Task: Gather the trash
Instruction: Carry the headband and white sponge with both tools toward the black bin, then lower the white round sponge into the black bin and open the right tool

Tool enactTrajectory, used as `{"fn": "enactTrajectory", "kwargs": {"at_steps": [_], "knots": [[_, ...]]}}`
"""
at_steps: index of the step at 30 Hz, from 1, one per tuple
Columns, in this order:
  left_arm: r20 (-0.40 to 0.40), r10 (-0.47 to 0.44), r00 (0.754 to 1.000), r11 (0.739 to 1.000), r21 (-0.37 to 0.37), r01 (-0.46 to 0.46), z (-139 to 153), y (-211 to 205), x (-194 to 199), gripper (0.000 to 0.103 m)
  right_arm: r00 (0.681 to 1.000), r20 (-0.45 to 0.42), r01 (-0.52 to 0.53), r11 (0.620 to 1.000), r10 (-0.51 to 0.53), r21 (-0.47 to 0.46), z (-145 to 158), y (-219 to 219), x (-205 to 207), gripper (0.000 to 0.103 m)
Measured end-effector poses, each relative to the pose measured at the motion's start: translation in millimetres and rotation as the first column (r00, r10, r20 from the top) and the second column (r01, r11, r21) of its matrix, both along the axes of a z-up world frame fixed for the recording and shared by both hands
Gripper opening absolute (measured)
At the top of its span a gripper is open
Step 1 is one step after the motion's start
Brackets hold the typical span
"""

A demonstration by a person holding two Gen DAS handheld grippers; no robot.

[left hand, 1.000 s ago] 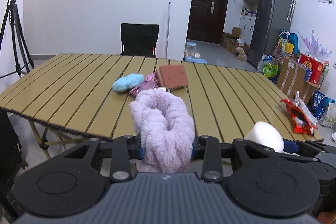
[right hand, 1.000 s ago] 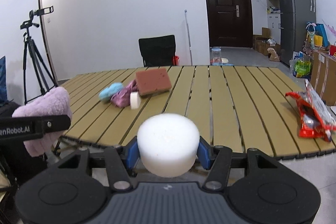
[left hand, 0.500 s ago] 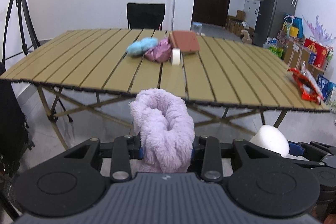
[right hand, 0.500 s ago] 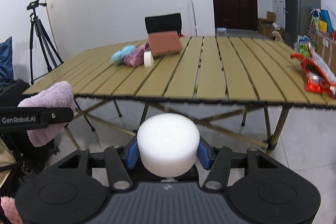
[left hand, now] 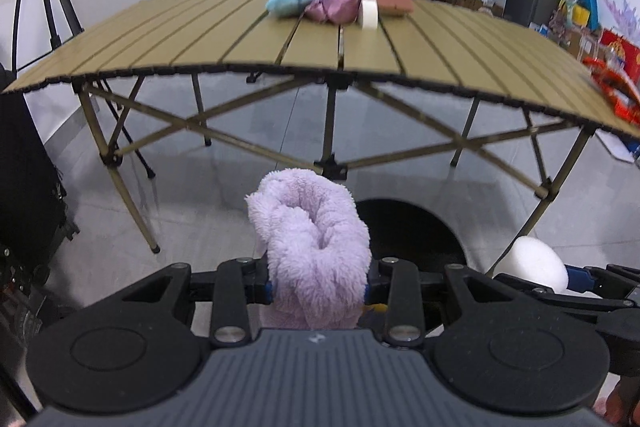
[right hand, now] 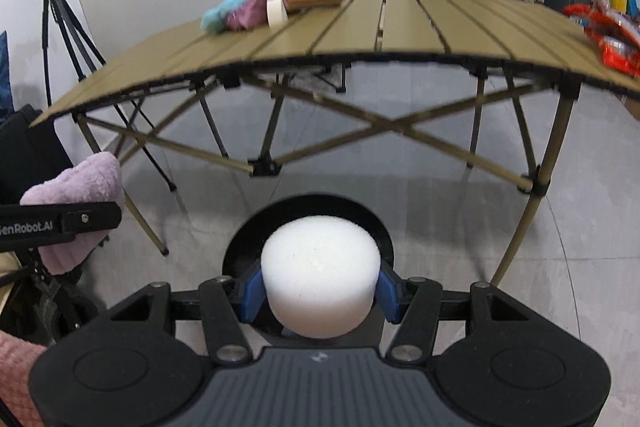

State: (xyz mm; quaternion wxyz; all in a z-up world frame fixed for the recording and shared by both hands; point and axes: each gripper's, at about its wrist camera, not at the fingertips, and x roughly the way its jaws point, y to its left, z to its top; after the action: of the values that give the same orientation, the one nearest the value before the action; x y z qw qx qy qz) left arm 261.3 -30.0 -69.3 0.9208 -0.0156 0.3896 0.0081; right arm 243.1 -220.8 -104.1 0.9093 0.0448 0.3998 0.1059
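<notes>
Left tool [left hand: 318, 293] is clamped on a fluffy lilac cloth [left hand: 312, 247], right tool [right hand: 320, 293] on a white foam puck [right hand: 320, 275].

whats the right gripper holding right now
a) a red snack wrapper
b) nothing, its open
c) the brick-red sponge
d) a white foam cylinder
d: in the right wrist view the right gripper has its blue-padded fingers pressed on either side of a white foam cylinder, above a dark round bin on the floor.
</notes>
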Motion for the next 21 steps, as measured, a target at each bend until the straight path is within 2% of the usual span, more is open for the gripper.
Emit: {"fn": "enactTrajectory", "kwargs": {"at_steps": [15,21], "knots": [[-0.147,0.03,0.989,0.999,0.03,-0.026,-71,11,16,0.036,0.986,-0.168,-0.021,0.998,0.011,-0.061,-67,4,5,0.055],[-0.176,0.032,0.984,0.999,0.028,-0.027,-81,17,23,0.036,0.975,-0.224,-0.017,0.997,-0.001,-0.078,-83,5,9,0.055]]}}
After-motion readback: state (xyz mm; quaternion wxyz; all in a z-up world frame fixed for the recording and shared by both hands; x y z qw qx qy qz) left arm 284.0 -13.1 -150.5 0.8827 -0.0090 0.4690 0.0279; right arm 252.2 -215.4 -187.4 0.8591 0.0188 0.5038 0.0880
